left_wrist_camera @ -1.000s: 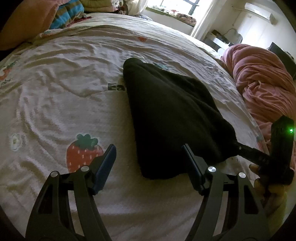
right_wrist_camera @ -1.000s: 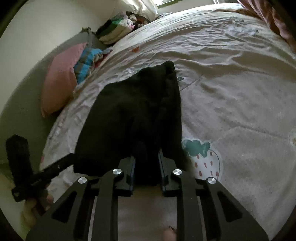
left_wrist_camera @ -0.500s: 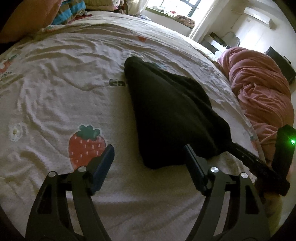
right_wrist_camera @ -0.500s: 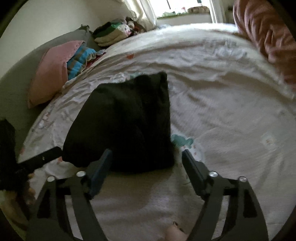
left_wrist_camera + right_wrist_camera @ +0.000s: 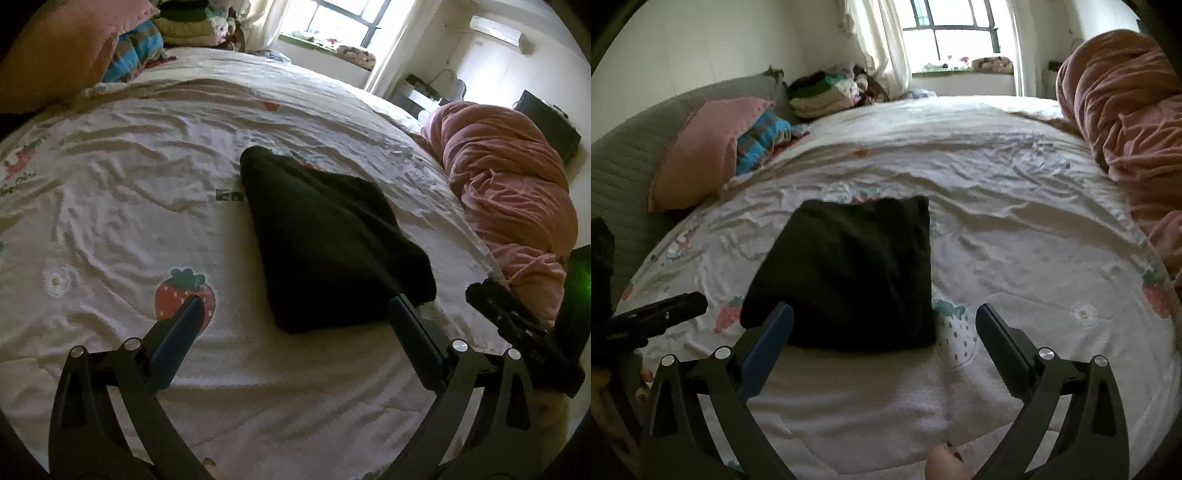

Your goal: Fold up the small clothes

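Two hand-held grippers, both spread wide and holding nothing. Left hand-held gripper [image 5: 293,312] low in the left wrist view, jaws just opened further, nothing between the pads; right hand-held gripper [image 5: 884,317] low in the right wrist view, jaws likewise just sprung apart, the near edge of the cloth just beyond its fingertips but unpressed. Black garment [image 5: 849,273] lying flat at the centre of the frame on the strawberry-print bed sheet [image 5: 110,206], folded into a compact, roughly square packet. Released there, most likely, because the fold looks finished: edges stacked, no loose sleeve or flap showing. Both tools angled downward toward the bed from the lower edge, lifted clear of the fabric, side by side, each one's dark body visible at the margin of the other's view. Pink blanket [image 5: 509,192] bunched at right, pink pillow [image 5: 698,151] at upper left, well apart from the packet.
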